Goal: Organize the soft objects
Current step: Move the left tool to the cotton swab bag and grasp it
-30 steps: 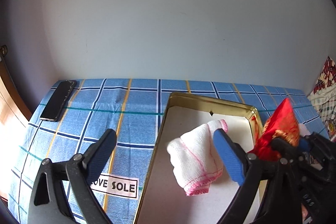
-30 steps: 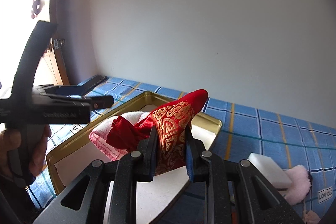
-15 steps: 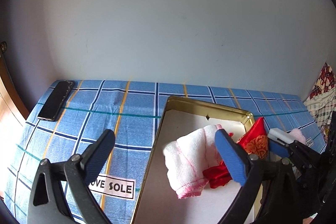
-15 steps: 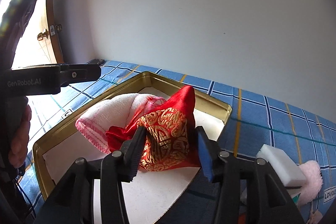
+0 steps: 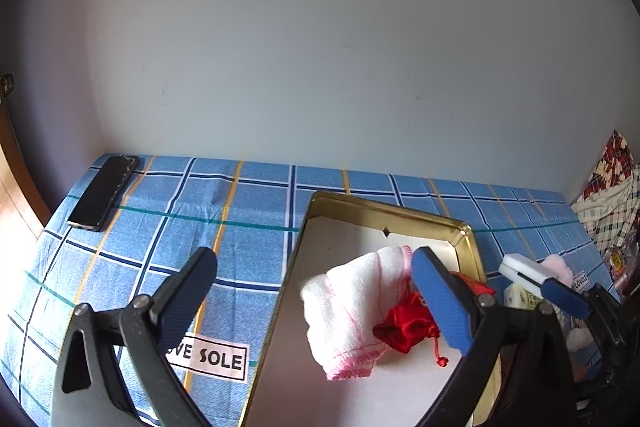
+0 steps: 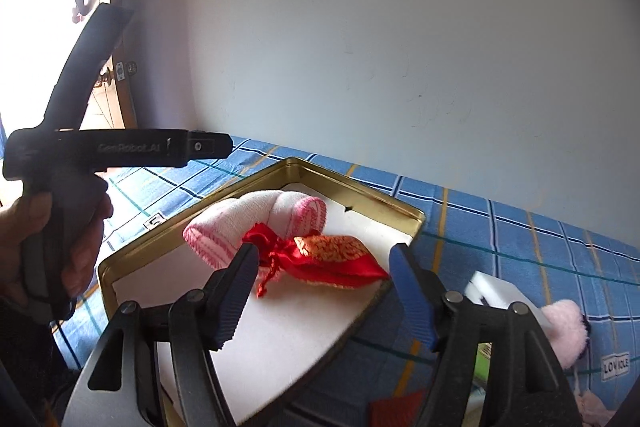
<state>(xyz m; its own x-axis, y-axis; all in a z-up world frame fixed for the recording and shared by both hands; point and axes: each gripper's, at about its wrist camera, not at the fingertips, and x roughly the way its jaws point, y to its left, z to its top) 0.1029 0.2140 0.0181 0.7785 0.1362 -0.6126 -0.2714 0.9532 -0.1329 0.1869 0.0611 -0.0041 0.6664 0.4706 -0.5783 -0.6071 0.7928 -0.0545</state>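
Note:
A gold tin tray point(image 6: 360, 187) with a white liner lies on the blue checked cloth. In it lie a rolled white-and-pink towel point(image 6: 256, 223) and, against it, a red and gold satin pouch point(image 6: 332, 259). My right gripper point(image 6: 320, 291) is open and empty, jaws wide, just above and behind the pouch. In the left wrist view the tray point(image 5: 392, 211), towel point(image 5: 352, 307) and pouch point(image 5: 408, 331) show too. My left gripper point(image 5: 316, 299) is open and empty, above the tray's left edge.
A black phone point(image 5: 104, 193) lies at the cloth's far left corner. A white sponge block point(image 6: 500, 293) and a pink fluffy item point(image 6: 564, 327) lie right of the tray. A "LOVE SOLE" label point(image 5: 212, 357) is on the cloth. A wall stands behind; patterned fabric point(image 5: 608, 195) is at right.
My right gripper lowered the red pouch into the tray beside the towel, opened and let it go. The pouch now lies flat. The left gripper stayed open, hardly moved.

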